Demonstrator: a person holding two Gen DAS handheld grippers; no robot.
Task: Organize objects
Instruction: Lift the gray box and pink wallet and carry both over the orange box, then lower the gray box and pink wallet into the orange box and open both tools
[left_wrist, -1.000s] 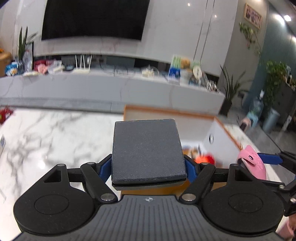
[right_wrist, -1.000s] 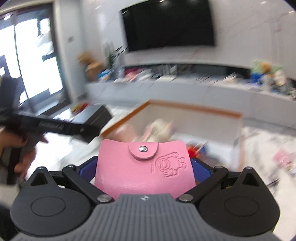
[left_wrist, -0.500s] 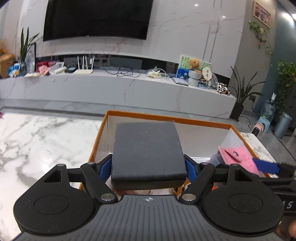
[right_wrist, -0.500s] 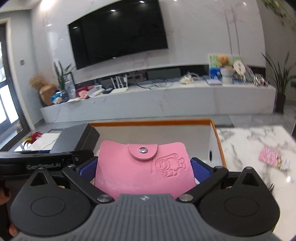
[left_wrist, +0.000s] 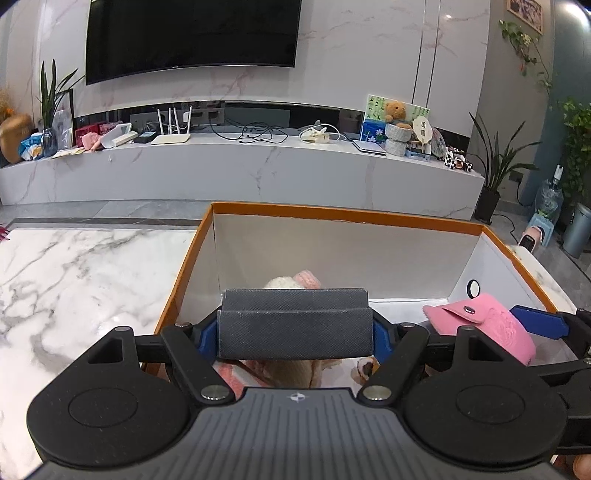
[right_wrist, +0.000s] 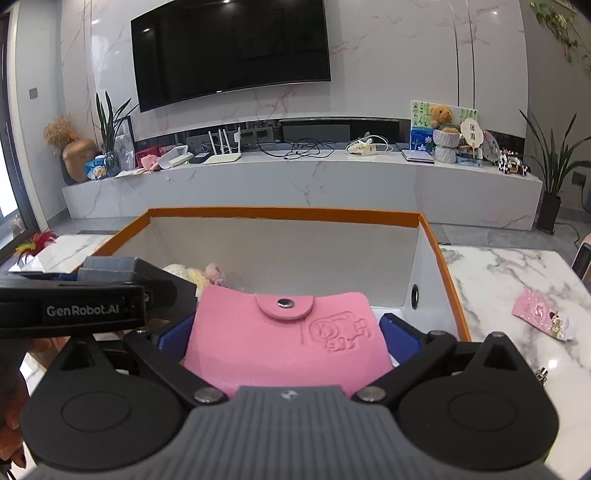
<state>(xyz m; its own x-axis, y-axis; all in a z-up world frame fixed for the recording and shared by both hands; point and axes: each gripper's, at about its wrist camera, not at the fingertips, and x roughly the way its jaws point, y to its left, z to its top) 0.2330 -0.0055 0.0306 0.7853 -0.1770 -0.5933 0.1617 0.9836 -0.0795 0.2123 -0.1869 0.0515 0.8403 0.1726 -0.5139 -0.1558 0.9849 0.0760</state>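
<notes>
My left gripper (left_wrist: 294, 326) is shut on a dark grey textured case (left_wrist: 295, 338), which is tipped so its edge faces the camera. It hangs over the near left part of an orange-rimmed white box (left_wrist: 343, 215). My right gripper (right_wrist: 288, 334) is shut on a pink snap-button wallet (right_wrist: 280, 347) with an embossed cartoon, held over the box (right_wrist: 280, 212) near its right wall. In the left wrist view the pink wallet (left_wrist: 484, 326) shows at the right, just inside the box. In the right wrist view the grey case (right_wrist: 107, 268) shows at the left.
Plush toys (left_wrist: 293, 284) lie on the box floor under and beyond the grey case. A pink packet (right_wrist: 541, 317) lies on the marble table (right_wrist: 517, 273) right of the box. A feathered item (right_wrist: 35, 243) sits at the far left. A hand (right_wrist: 14, 387) holds the left gripper.
Both grippers have come forward and down, from beside the box to over its inside. The grey case has tipped from flat to edge-on. Both grips are unchanged.
</notes>
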